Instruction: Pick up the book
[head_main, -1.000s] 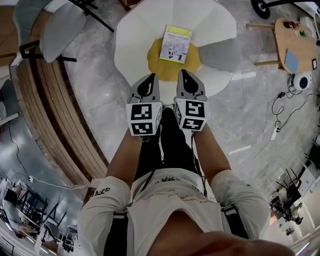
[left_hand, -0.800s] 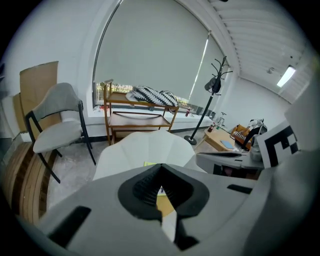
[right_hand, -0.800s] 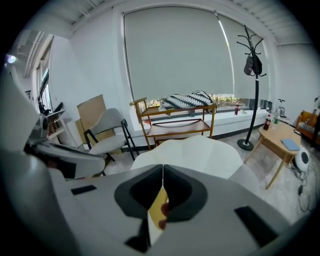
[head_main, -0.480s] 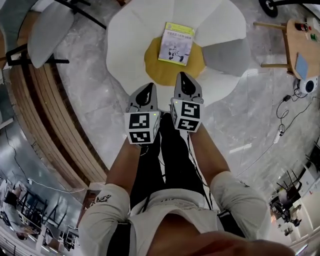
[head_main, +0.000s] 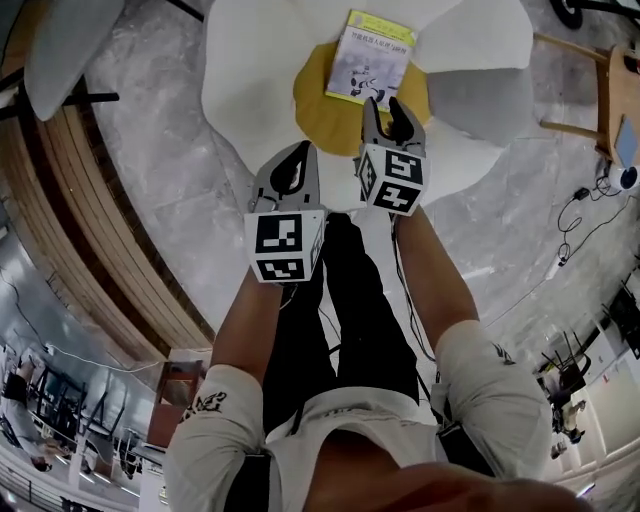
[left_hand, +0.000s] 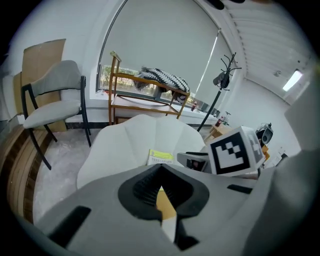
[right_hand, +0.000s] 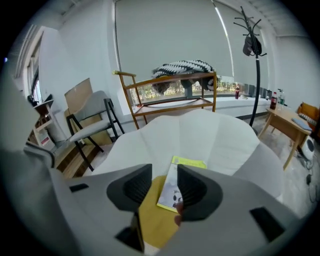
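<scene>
Nearest the person, the left grey two-jaw gripper (head_main: 297, 160) with its marker cube hung back over the near edge of the white petal-shaped surface (head_main: 250, 80), jaws together and empty. Ahead and just beside it, the right grey two-jaw gripper (head_main: 388, 112) stood over the round yellow centre (head_main: 315, 100), its jaws partly apart, having just been opening, with nothing between them. Just beyond its tips lay the thin yellow-and-white paperback book (head_main: 372, 62), flat, half on the yellow centre and half on the white, its near edge in line with the gap between the jaws.
</scene>
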